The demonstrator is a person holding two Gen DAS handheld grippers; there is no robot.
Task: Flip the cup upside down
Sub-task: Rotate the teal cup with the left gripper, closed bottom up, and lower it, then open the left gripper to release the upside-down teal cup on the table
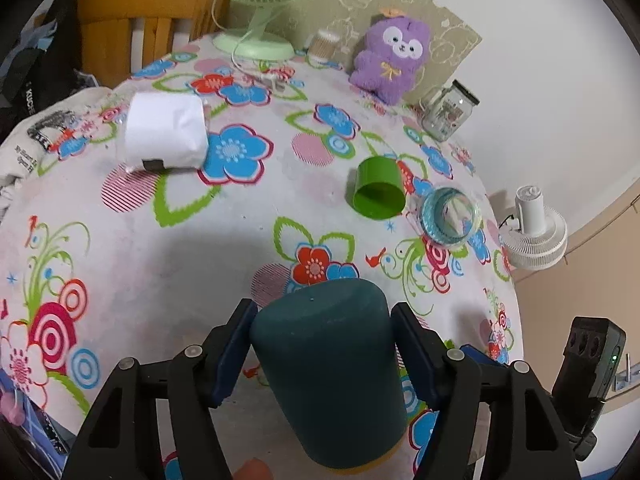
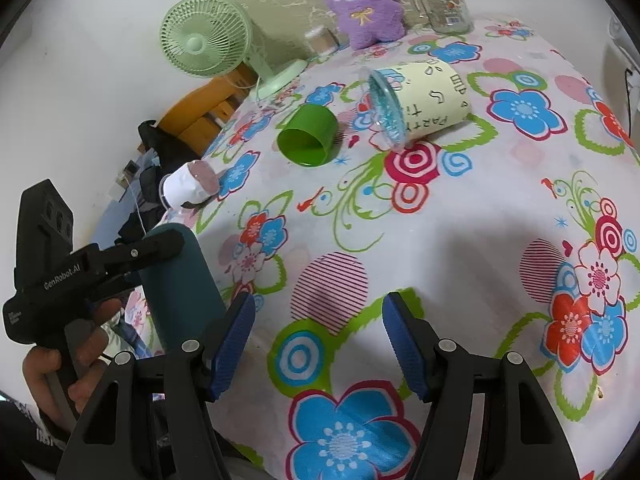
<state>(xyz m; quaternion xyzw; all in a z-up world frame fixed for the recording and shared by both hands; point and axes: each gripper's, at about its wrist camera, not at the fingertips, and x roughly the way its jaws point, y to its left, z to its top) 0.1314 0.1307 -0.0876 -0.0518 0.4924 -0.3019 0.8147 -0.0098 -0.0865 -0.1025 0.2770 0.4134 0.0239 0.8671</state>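
We have the dark teal cup (image 1: 326,376) clamped between the left tongs (image 1: 322,354) at the near table (image 1: 120,240) edge, closed end forward, while the right tongs (image 2: 318,344) hang open and empty. Its smooth wall could slip during the turn and roll off that edge. The green cup (image 1: 378,194) and party cup (image 2: 420,100) lie on their sides well ahead, clear of us.

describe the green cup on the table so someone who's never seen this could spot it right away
Start at the purple plush toy at the back of the flowered tablecloth and come forward. The green cup lies on its side, mouth open toward the cameras, beside a tipped cream cup with writing. It alone is plain solid green.
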